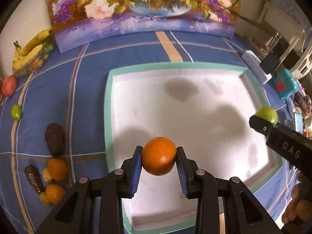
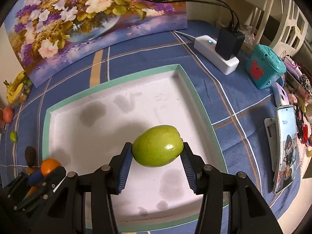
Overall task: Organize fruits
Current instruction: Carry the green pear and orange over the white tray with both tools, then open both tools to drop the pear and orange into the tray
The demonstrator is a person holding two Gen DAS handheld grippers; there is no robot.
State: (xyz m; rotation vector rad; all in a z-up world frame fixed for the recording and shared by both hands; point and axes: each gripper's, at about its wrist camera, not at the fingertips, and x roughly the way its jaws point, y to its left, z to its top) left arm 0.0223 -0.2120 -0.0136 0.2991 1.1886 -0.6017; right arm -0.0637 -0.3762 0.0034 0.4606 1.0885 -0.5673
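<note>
Orange (image 1: pixel 158 156) clamped between left tongs (image 1: pixel 159 157) above tray (image 1: pixel 109 101).

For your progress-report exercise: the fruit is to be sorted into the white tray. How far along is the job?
Done: nothing; the white tray holds no fruit yet. In hand: the left gripper grips an orange and the right gripper a green fruit, both over the tray. Left: two oranges, brown fruits, a small green fruit, a red one and bananas still lie on the blue cloth.
</note>
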